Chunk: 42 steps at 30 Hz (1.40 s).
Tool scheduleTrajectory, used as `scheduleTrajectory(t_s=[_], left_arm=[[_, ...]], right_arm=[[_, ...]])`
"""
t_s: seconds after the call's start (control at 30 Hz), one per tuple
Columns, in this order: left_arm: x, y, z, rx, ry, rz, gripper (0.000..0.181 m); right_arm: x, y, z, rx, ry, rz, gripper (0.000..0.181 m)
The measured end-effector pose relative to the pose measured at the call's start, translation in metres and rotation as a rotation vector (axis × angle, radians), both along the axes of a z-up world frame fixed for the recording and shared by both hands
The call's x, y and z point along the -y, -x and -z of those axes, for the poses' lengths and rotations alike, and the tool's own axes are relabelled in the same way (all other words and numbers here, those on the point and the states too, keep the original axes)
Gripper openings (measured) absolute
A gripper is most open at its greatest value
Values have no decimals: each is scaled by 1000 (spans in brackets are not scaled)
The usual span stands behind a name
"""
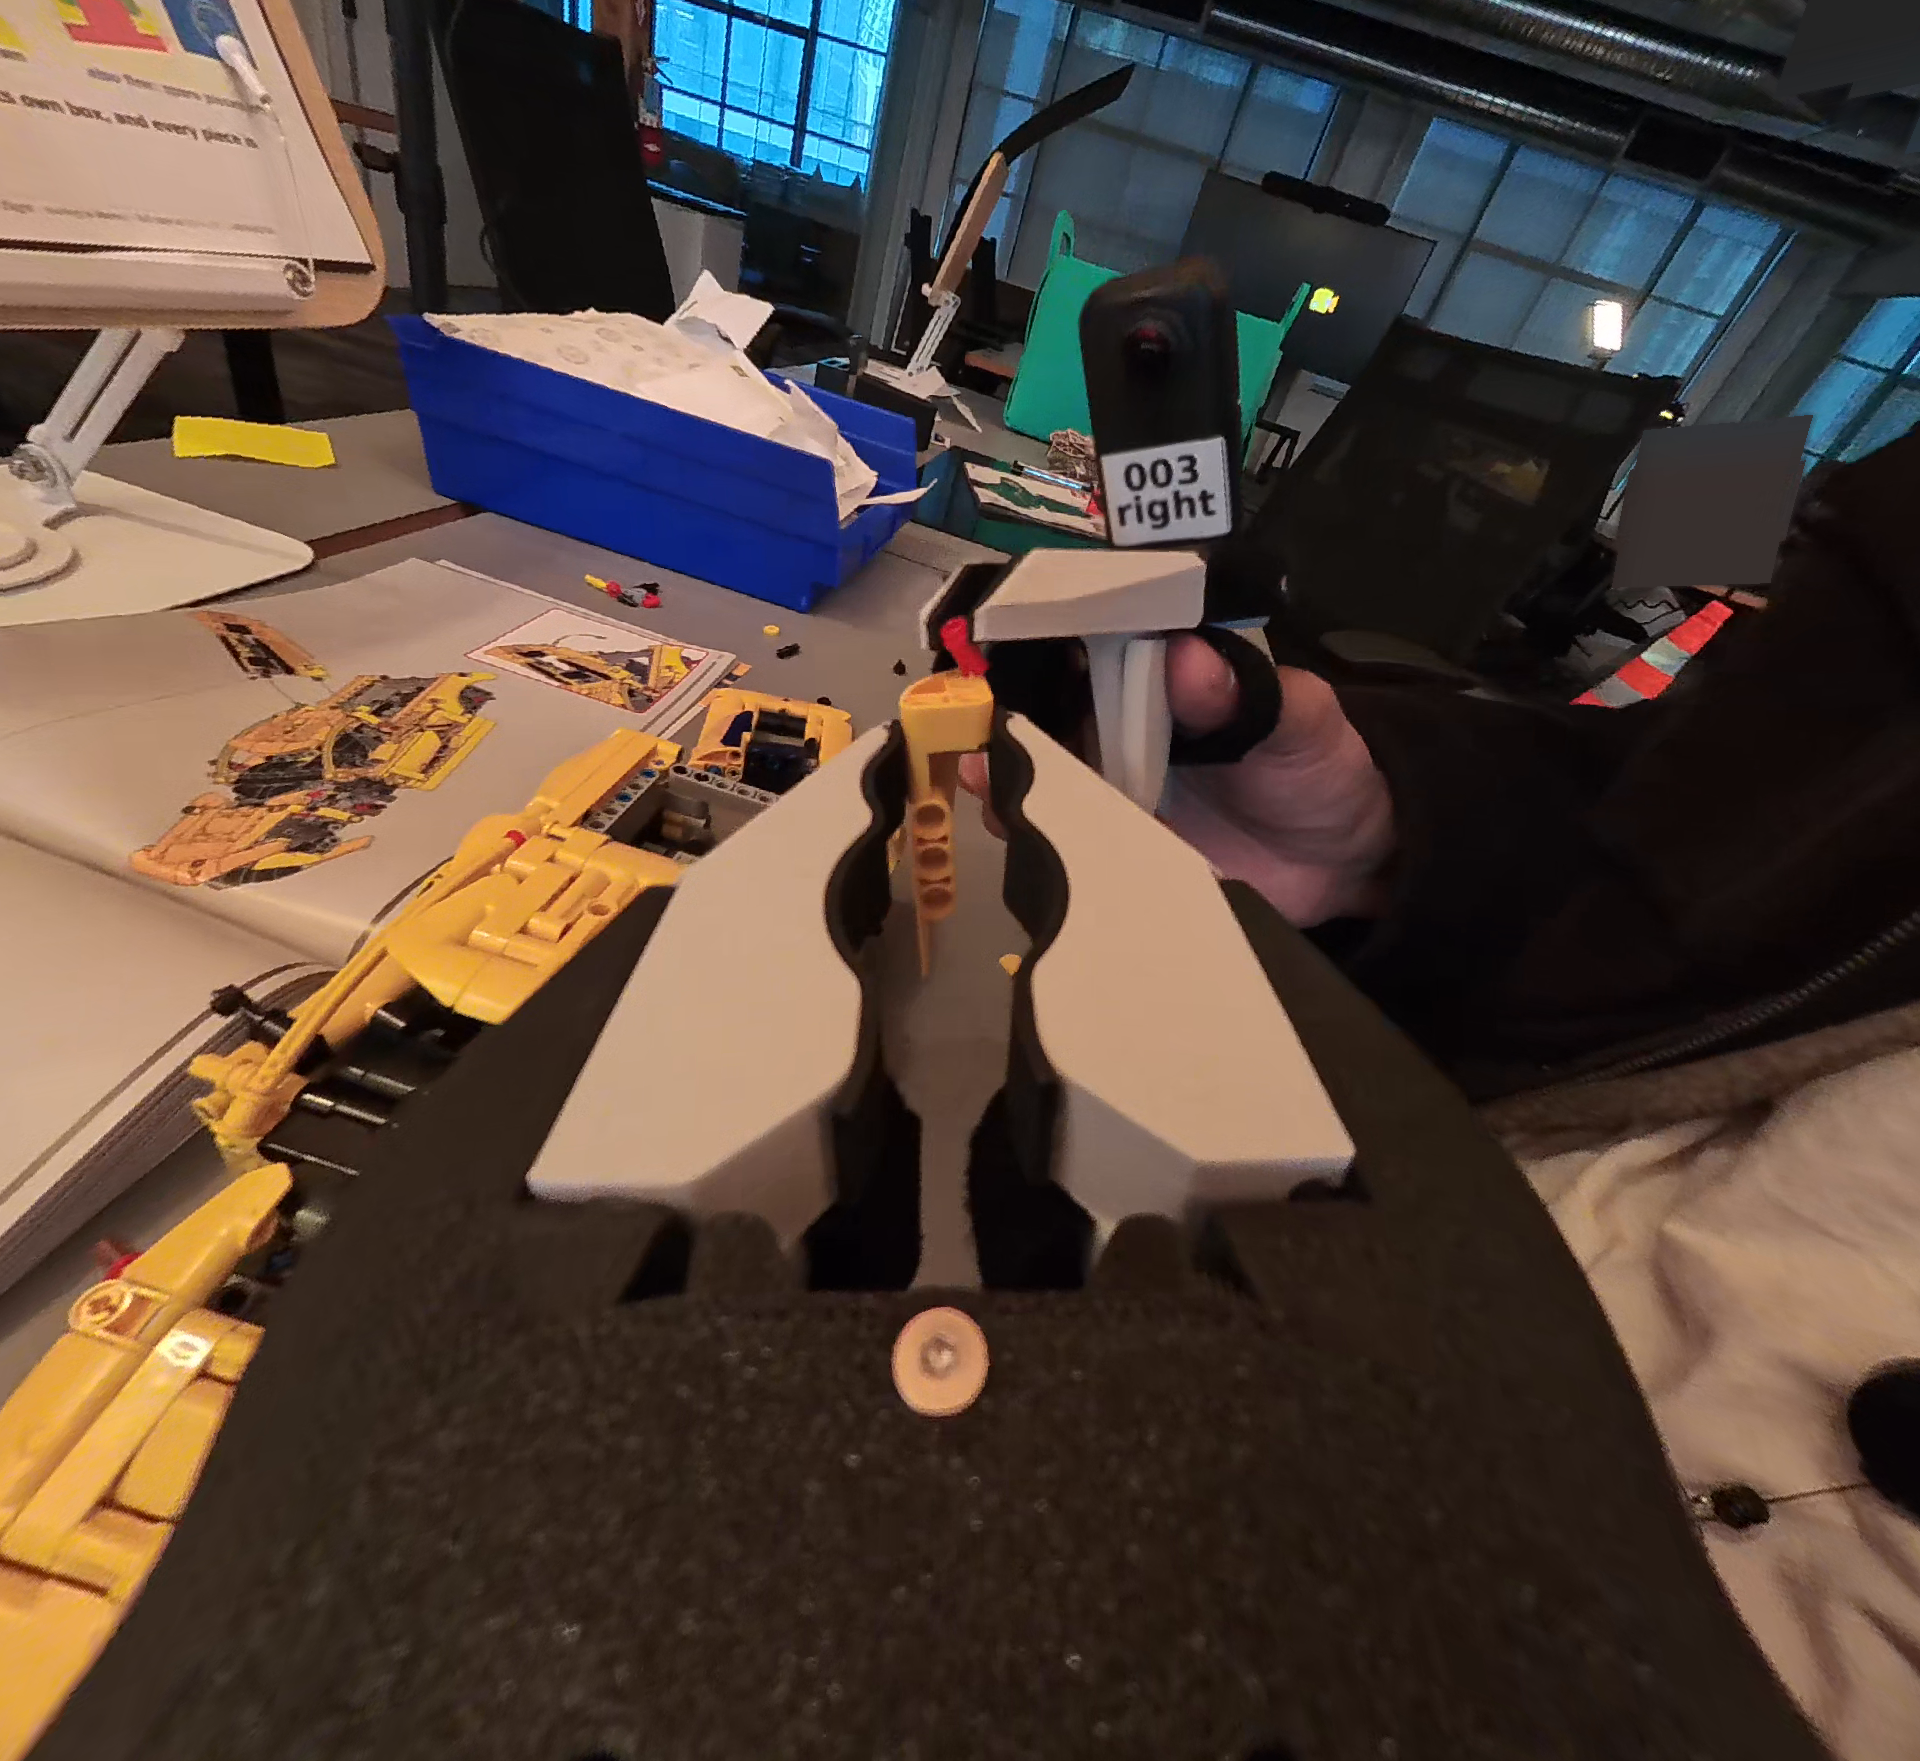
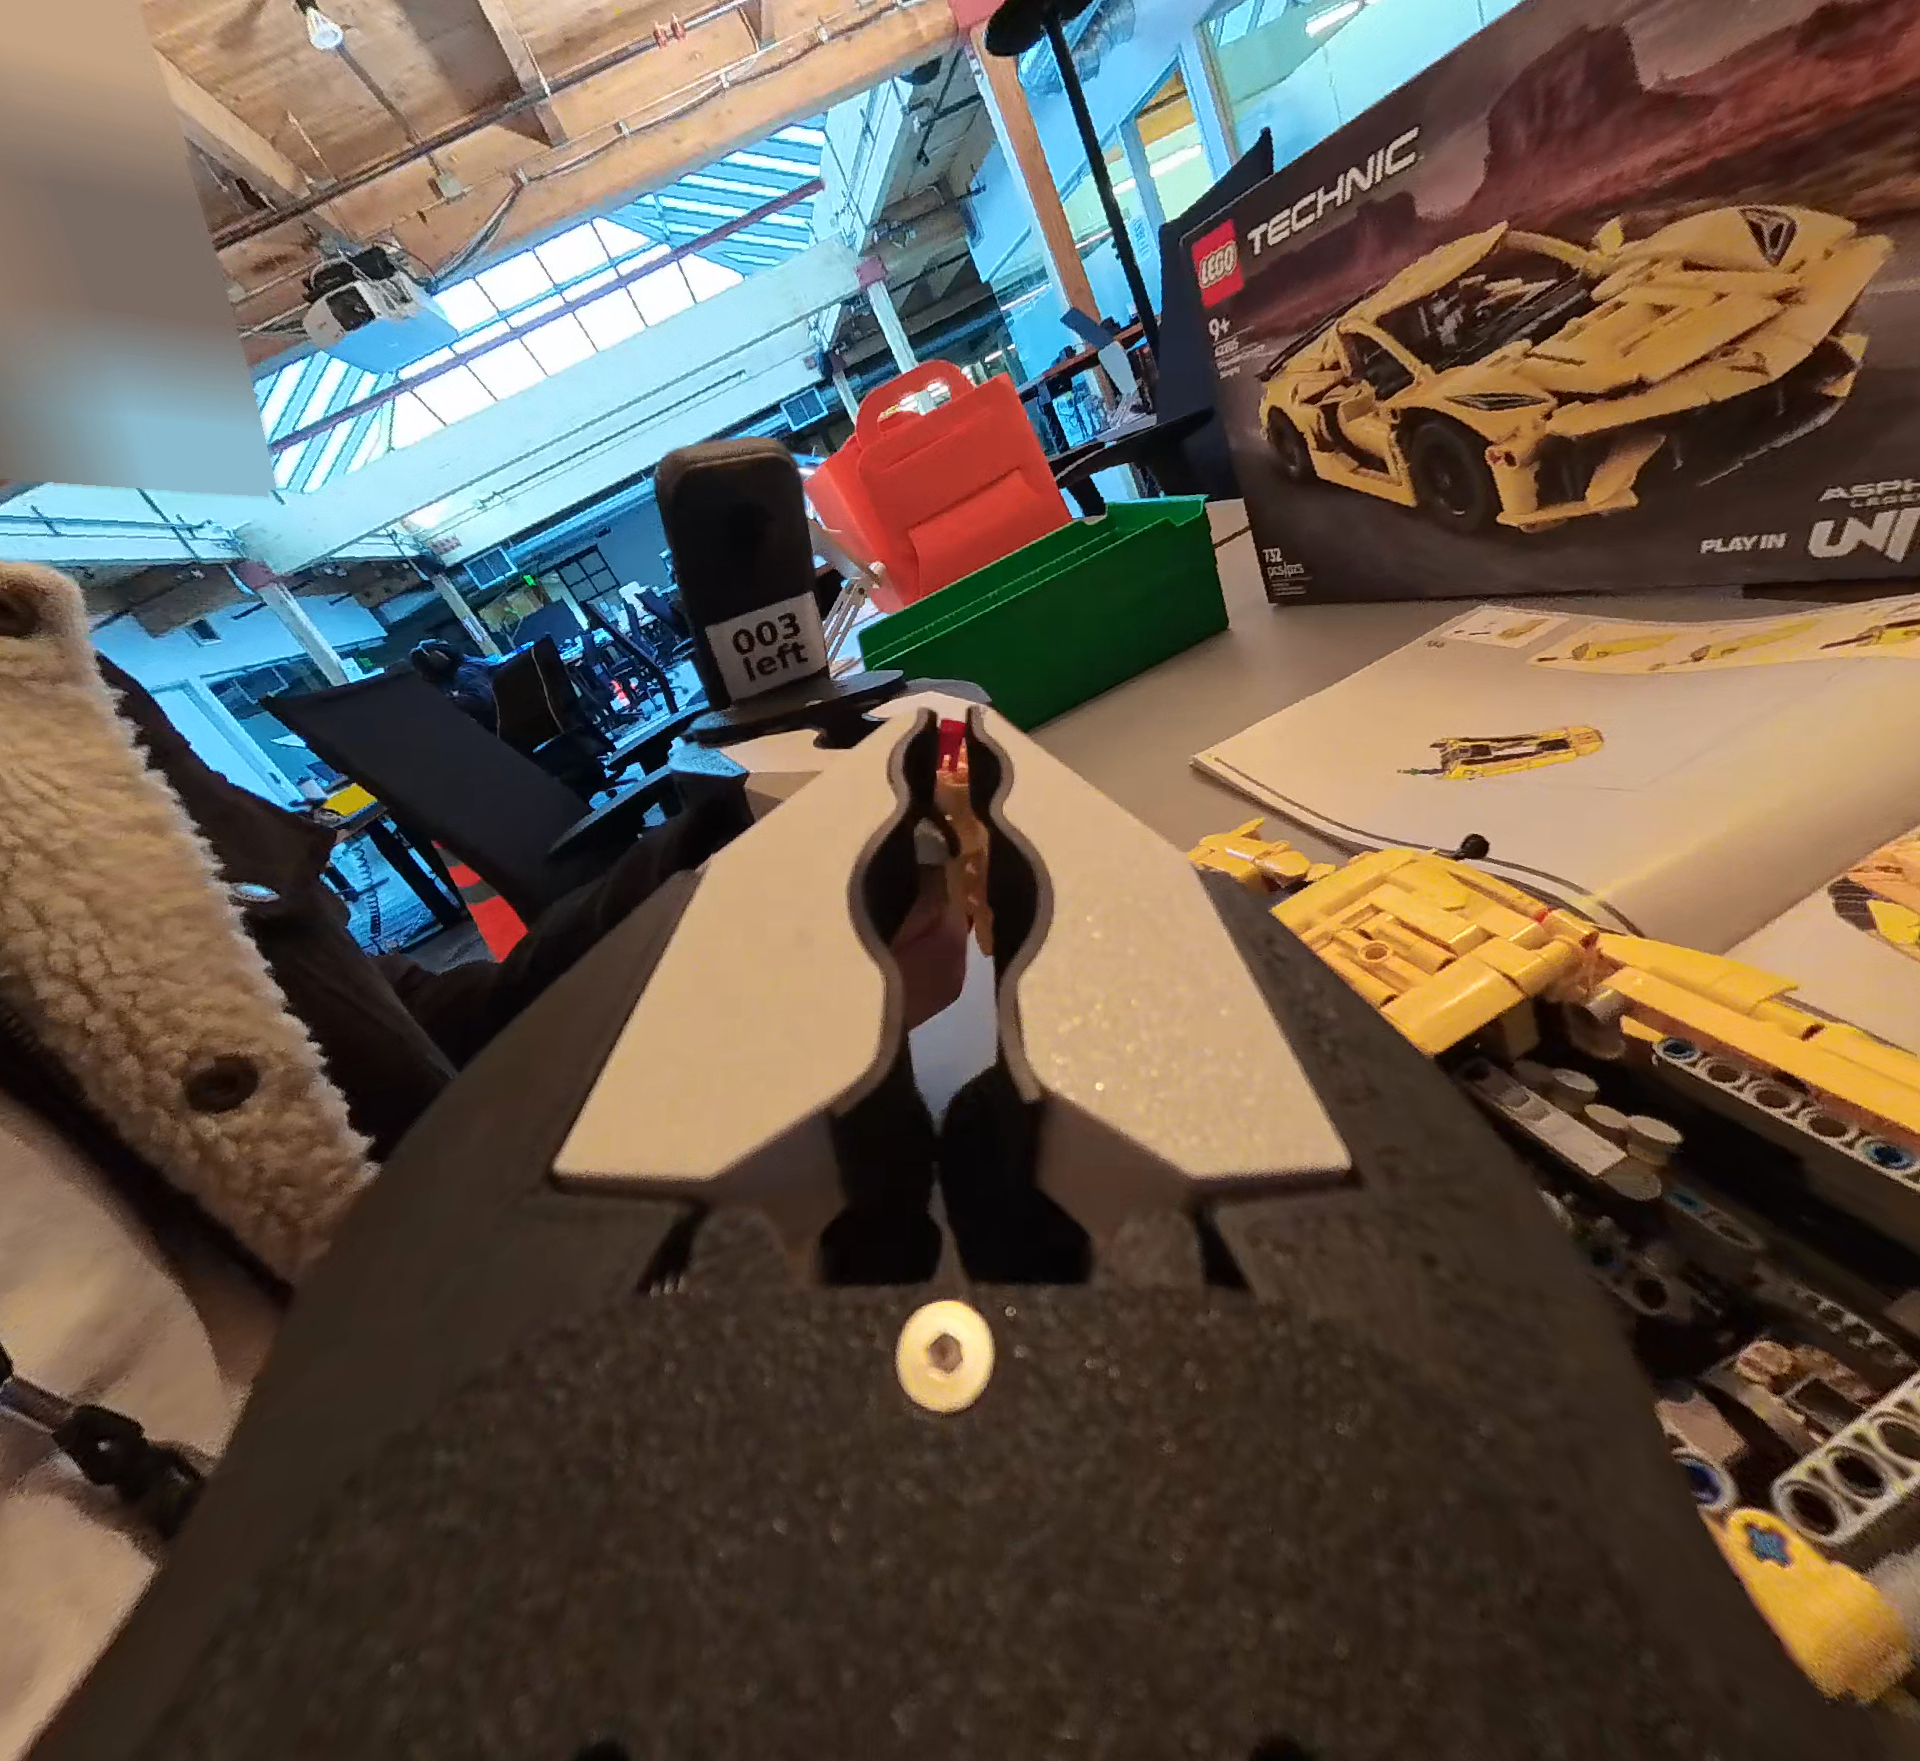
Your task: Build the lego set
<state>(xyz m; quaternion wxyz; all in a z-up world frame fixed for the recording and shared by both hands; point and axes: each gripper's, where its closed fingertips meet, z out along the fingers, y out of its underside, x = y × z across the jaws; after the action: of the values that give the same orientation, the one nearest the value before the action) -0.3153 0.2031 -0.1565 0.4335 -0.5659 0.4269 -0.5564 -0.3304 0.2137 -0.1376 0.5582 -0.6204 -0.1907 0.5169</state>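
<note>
In the left wrist view, the left gripper (image 1: 940, 755) fills the lower centre of the frame, its 2 grey fingers (image 1: 727, 963) closed narrowly on a slim yellow lego beam (image 1: 932, 828) that stands upright between them. A red pin (image 1: 964, 646) sits at the beam's top end. Just above it, the right gripper (image 1: 961, 615) comes in from the right of the frame, held by a hand (image 1: 1262, 781), its tips pinched on the red pin.

In the right wrist view, the right gripper (image 2: 948, 740) takes up the centre, nearly closed, with the red pin (image 2: 951, 737) at its tips and the yellow beam (image 2: 971, 844) just behind — the left gripper (image 2: 831, 724) faces it beyond.

The partly built yellow lego car (image 1: 540, 870) lies on the table (image 1: 727, 558) at centre left, on an open instruction booklet (image 1: 312, 724). A blue bin (image 1: 623, 464) holding crumpled paper sits in the upper left. In the right wrist view the car (image 2: 1455, 963) is at right, with a green bin (image 2: 1049, 610) and the set's box (image 2: 1558, 309) in the upper right.
</note>
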Motion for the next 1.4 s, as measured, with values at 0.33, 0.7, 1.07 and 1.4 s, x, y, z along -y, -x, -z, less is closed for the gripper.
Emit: scheduleTrajectory(t_s=[0.33, 0.7, 1.07, 1.4], left_arm=[[1, 4, -3, 31, 51, 27, 15], [-1, 5, -3, 46, 106, 41, 15], [-9, 9, -2, 54, 139, 17, 15], [-4, 7, -1, 44, 117, 31, 15]], right_arm=[[-2, -3, -2, -25, -3, 10, 4], [-3, 0, -1, 8, -32, 23, 4], [-2, -14, -5, 3, -32, 34, 4], [18, -206, 107, 858, 38, 194, 5]])
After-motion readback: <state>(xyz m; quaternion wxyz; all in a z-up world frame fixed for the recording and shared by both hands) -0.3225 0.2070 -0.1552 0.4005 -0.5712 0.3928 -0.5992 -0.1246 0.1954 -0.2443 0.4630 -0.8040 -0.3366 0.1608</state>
